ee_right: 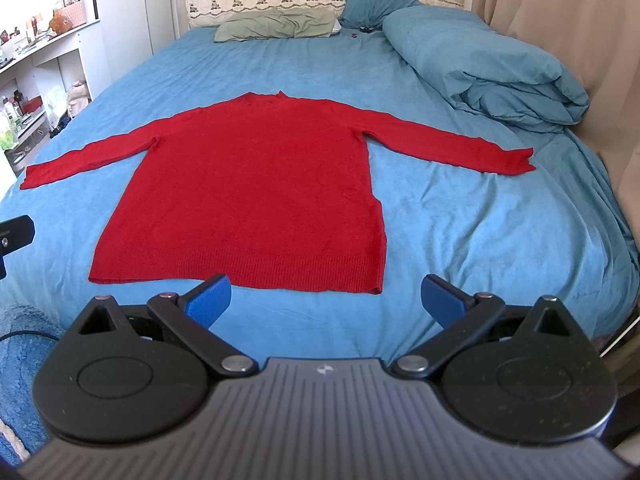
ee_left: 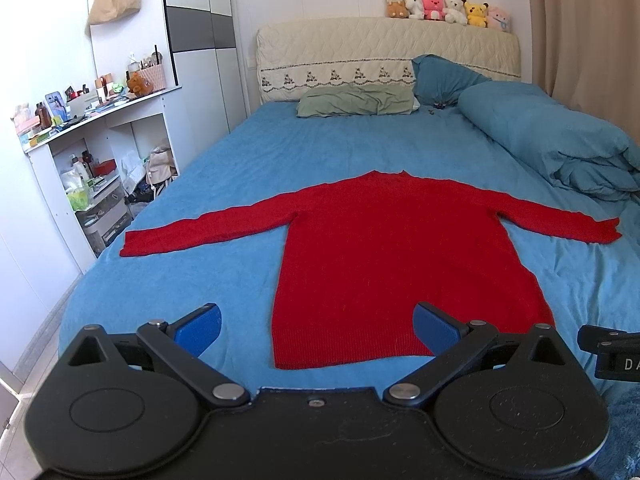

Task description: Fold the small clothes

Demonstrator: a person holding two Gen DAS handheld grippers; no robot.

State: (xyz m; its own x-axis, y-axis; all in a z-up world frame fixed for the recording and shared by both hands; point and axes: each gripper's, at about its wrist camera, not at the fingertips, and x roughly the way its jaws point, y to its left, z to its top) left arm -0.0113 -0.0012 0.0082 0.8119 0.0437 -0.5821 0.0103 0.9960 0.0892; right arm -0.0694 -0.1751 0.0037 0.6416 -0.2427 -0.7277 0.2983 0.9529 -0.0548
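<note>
A red long-sleeved sweater point(ee_left: 384, 256) lies flat on the blue bed sheet point(ee_left: 208, 272), both sleeves spread out to the sides, hem toward me. It also shows in the right wrist view point(ee_right: 256, 184). My left gripper point(ee_left: 318, 330) is open and empty, hovering just before the hem's left part. My right gripper point(ee_right: 326, 298) is open and empty, just before the hem's right corner. The right gripper's edge shows at the far right of the left wrist view point(ee_left: 612, 350).
A rolled blue duvet point(ee_right: 480, 64) lies along the bed's right side. A green pillow point(ee_right: 276, 24) and a blue pillow point(ee_right: 368, 0) lie at the headboard. A cluttered white shelf unit point(ee_left: 100, 152) stands left of the bed. A curtain point(ee_right: 560, 20) hangs at right.
</note>
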